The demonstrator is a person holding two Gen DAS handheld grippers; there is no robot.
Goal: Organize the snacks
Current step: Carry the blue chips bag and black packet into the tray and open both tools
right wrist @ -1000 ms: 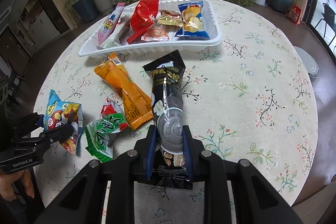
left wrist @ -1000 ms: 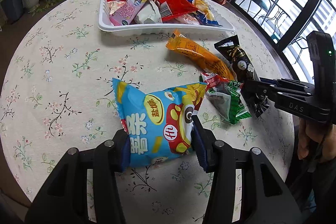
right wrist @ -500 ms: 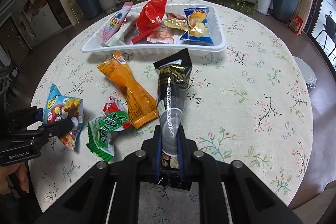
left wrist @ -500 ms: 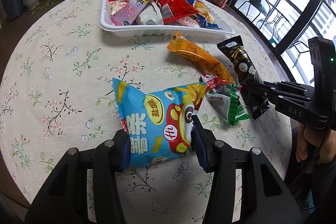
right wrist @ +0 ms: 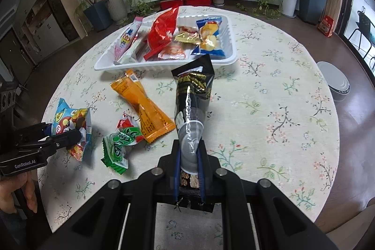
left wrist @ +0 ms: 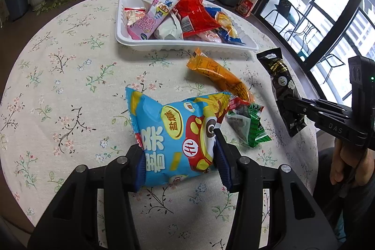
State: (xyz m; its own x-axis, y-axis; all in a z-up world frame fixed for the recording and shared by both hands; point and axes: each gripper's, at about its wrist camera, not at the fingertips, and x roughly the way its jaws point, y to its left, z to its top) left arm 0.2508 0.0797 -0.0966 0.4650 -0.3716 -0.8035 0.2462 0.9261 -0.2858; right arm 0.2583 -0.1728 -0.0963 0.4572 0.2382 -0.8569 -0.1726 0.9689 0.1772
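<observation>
The blue-padded fingers (left wrist: 221,162) of the left gripper (left wrist: 180,154) press on both sides of a puffy blue crisp packet with a red cartoon face (left wrist: 175,132), holding its near end while the far end points out over the round table with the flowered cloth (left wrist: 70,76). The right gripper (right wrist: 189,162) has its fingers (right wrist: 177,163) squeezed tight on the lower part of a long black foil snack pouch (right wrist: 193,95); the pouch stands up out of the jaws and leans away toward a white plastic tray (right wrist: 230,53), its top corner overlapping the tray's near rim in the right wrist view. From the left wrist view the same pouch (left wrist: 280,79) hangs in the air beside the table edge, clamped near its bottom.

Loose on the cloth between the two grippers lie an orange wrapped bar (right wrist: 143,104) and, touching its near end, a crumpled green and red packet (right wrist: 121,139). The tray already holds a pink sachet (left wrist: 152,15), a red foil bag (left wrist: 194,13) and a blue packet with yellow pieces printed on it (right wrist: 209,36), among others.
</observation>
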